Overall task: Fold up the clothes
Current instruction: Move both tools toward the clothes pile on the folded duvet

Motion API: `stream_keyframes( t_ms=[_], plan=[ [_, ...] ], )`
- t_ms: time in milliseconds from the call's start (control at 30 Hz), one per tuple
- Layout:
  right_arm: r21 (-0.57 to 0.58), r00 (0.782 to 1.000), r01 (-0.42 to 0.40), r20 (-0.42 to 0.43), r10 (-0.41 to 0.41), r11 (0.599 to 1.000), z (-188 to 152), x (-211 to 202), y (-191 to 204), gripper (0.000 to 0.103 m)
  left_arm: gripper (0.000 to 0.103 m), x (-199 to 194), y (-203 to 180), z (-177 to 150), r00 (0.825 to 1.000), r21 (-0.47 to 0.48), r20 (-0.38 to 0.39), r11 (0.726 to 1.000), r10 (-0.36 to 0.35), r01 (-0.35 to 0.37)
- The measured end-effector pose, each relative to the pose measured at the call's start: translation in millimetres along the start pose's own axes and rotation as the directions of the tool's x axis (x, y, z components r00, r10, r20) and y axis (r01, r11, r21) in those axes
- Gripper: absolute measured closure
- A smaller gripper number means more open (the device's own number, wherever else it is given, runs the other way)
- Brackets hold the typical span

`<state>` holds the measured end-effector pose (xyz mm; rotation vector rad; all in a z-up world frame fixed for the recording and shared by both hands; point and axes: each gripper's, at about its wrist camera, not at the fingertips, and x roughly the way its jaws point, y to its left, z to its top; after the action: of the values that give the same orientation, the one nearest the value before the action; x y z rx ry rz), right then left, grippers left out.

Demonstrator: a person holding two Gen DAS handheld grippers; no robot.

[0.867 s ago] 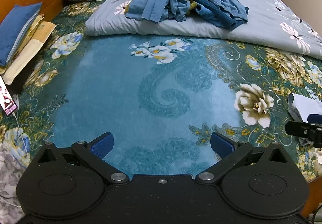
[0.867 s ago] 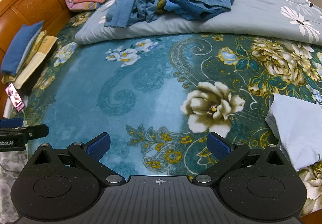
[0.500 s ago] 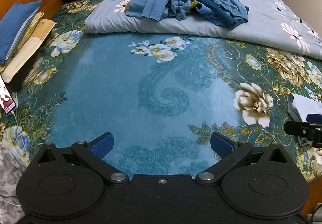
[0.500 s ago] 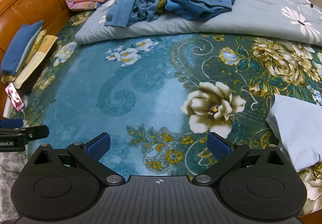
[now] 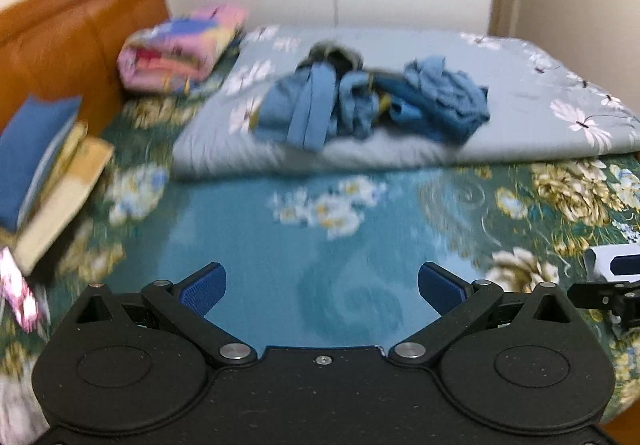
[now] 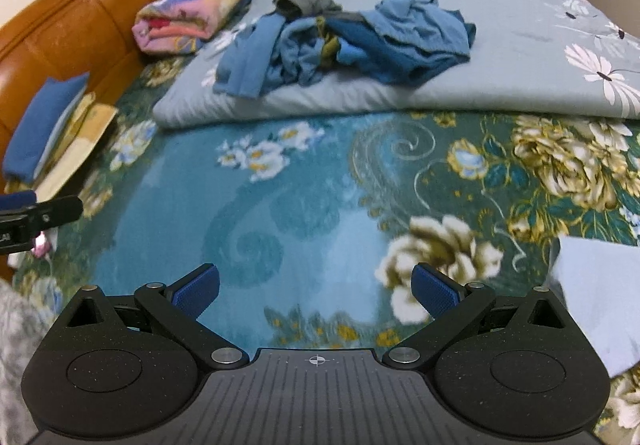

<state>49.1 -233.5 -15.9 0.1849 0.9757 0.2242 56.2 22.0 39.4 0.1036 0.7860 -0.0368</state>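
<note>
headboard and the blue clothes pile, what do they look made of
The orange-brown padded headboard looks like leather or a leather imitation: smooth, slightly glossy, with stitched panel seams; which one cannot be told. The crumpled pile of blue clothes looks like soft matte woven or knit fabric, perhaps cotton: it creases and drapes limply over the pale grey floral quilt.

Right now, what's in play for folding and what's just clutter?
In play:
- clothes pile, unfolded, on the grey quilt
- folded pale-blue garment at the right edge
- left tongs and right tongs, both open and empty

Clutter:
- rolled pink blanket
- blue pillow on a stack by the headboard
- phone
</note>
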Motion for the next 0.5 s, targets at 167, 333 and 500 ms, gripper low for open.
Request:
stream_keyframes(
  t_ms=[167, 333, 500],
  plan=[
    [0.032, 0.999, 0.016, -0.038, -0.015, 0.999, 22.0, 32.4, 20.0, 0.000, 0.002, 37.1, 17.3, 15.9, 0.999, 0.083, 0.034, 0.997, -0.008, 0.005],
    [0.070, 0.999, 0.034, -0.004, -0.034, 0.997, 67.9, 59.1, 53.7, 0.000, 0.002, 84.3, 49.3, 25.9, 0.998, 0.116, 0.019, 0.991, -0.064, 0.061],
    [0.198, 0.990, 0.128, 0.025, -0.136, 0.972, 111.0, 79.4, 64.6, 0.000, 0.002, 135.6, 76.2, 42.1, 0.992, 0.091, 0.008, 0.988, -0.122, 0.121]
  ],
)
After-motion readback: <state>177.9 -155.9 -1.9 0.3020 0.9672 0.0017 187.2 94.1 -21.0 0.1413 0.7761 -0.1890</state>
